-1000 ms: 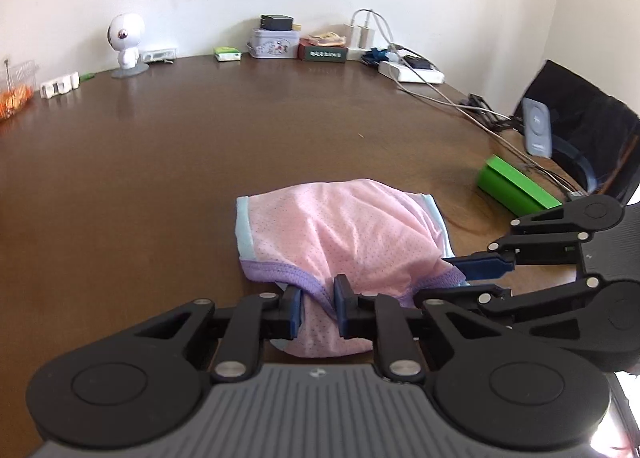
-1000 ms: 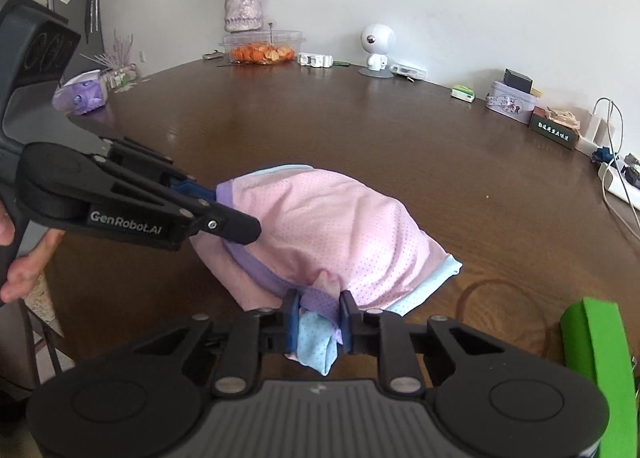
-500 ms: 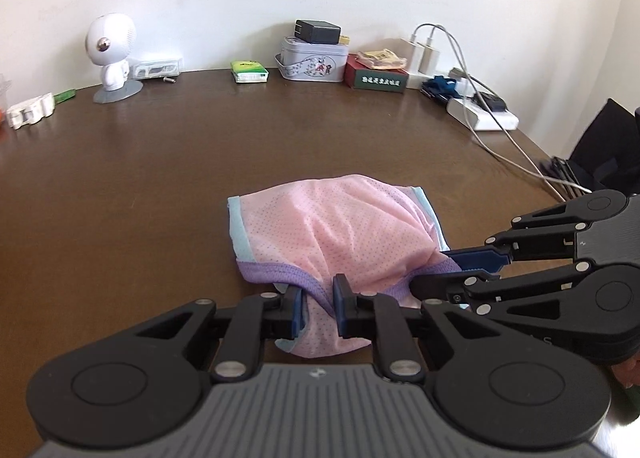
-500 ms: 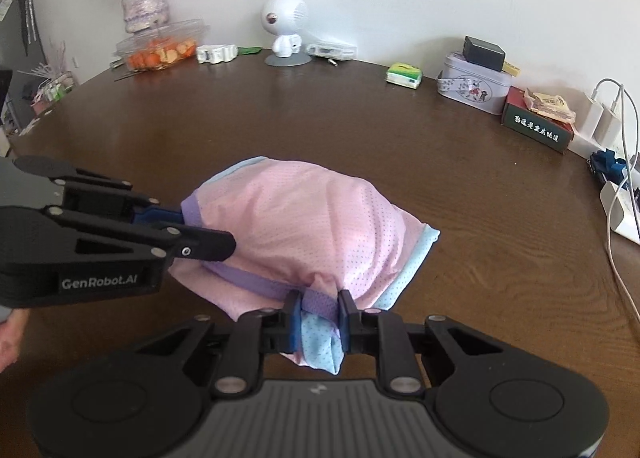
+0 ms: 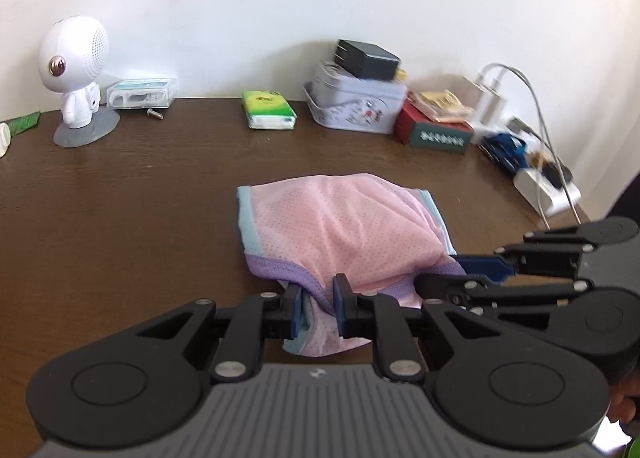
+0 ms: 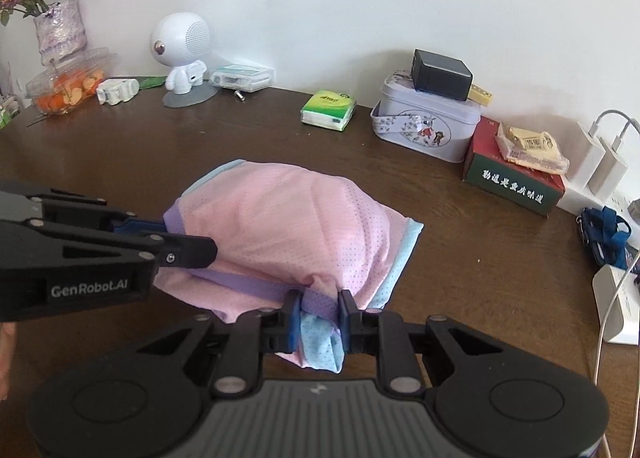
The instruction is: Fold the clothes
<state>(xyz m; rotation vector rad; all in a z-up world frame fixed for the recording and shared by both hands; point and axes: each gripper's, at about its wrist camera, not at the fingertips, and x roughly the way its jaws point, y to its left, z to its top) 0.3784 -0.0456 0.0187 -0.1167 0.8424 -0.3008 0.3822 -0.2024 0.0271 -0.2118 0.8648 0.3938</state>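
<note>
A pink dotted mesh garment with lilac and pale-blue bands (image 5: 340, 230) lies bunched on the dark brown wooden surface (image 5: 120, 197). The left hand-held gripper (image 5: 316, 308) is clamped on its near lilac edge, and the right hand-held gripper (image 6: 319, 318) pinches its pale-blue corner.

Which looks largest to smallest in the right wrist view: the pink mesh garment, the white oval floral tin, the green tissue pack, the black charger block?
1. Pink mesh garment, though it lies nearest the camera.
2. White oval floral tin.
3. Green tissue pack and black charger block look alike; I won't rank them.
</note>
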